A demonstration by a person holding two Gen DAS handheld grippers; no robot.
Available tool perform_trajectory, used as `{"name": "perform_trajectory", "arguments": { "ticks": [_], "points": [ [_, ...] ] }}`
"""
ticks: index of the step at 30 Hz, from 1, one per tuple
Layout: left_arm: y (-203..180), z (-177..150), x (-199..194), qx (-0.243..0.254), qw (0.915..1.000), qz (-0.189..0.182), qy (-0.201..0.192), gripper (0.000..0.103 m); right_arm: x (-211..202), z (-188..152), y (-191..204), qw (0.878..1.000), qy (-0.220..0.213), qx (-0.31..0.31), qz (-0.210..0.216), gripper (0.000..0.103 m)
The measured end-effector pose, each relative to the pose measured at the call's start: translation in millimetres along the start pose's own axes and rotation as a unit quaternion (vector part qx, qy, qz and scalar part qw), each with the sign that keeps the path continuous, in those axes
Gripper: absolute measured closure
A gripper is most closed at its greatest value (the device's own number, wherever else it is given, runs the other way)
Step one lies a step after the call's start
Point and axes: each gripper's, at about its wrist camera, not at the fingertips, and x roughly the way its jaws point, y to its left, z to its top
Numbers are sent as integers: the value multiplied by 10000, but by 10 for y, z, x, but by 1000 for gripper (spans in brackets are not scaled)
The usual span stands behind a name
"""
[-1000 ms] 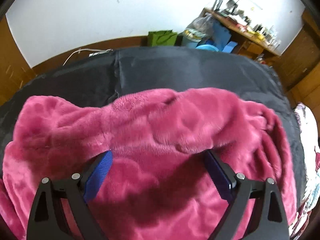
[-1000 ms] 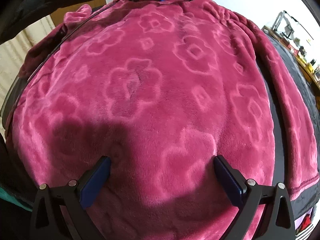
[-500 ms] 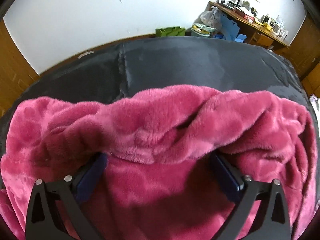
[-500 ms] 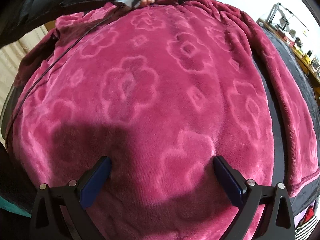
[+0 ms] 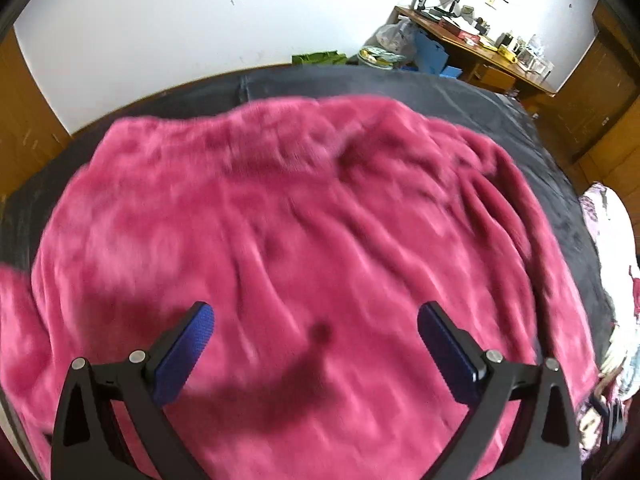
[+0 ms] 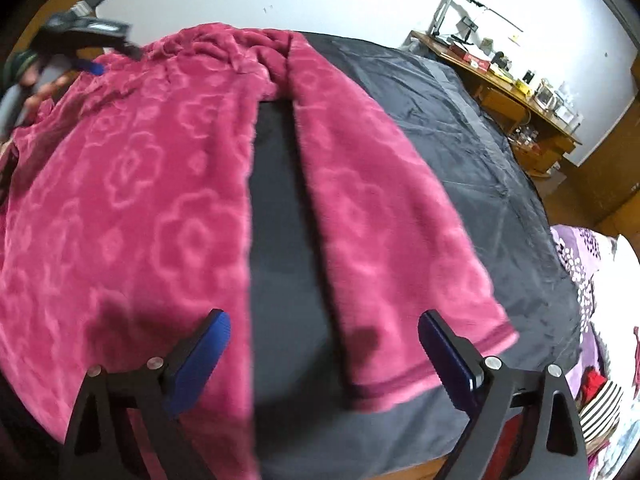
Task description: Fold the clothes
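Right wrist: flower-embossed pink garment [image 6: 132,184] outspread.

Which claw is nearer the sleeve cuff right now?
Right. The right claw hangs just above the sleeve cuff, its jaws closing on nothing. The left claw is far off, at the garment's opposite end.

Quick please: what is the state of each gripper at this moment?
Left gripper: open, holding nothing, above the pink fleece garment.
Right gripper: jaws wide but closing, nothing gripped, over the garment and dark cover.
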Motion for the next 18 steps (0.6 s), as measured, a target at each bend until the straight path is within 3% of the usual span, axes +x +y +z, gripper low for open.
{"name": "perform_trajectory", "arguments": {
  "ticks": [2,6,10,13,15,18],
  "points": [
    [-87,-159,-66,-60,10000,-36,66,1,55,-33,-68,10000,3,-84,46,7],
    [-333,-486,-132,-129,9996,-89,230,1,116,-206,-336,9991,91,-26,422,24],
    [-593,-714,-128,-173,9988,-218,392,1,93,-310,-499,9933,72,261,1126,24],
    [-745,-846,-104,-222,9981,-256,517,1,-32,-294,-641,9840,-257,624,1648,24],
    [-830,-911,-75,-258,9974,-251,617,1,-114,-317,-717,9803,-470,828,1728,24],
    [-973,-980,-48,-245,9968,-242,717,1,-148,-376,-737,9822,-397,821,1641,24]
  ]
}}
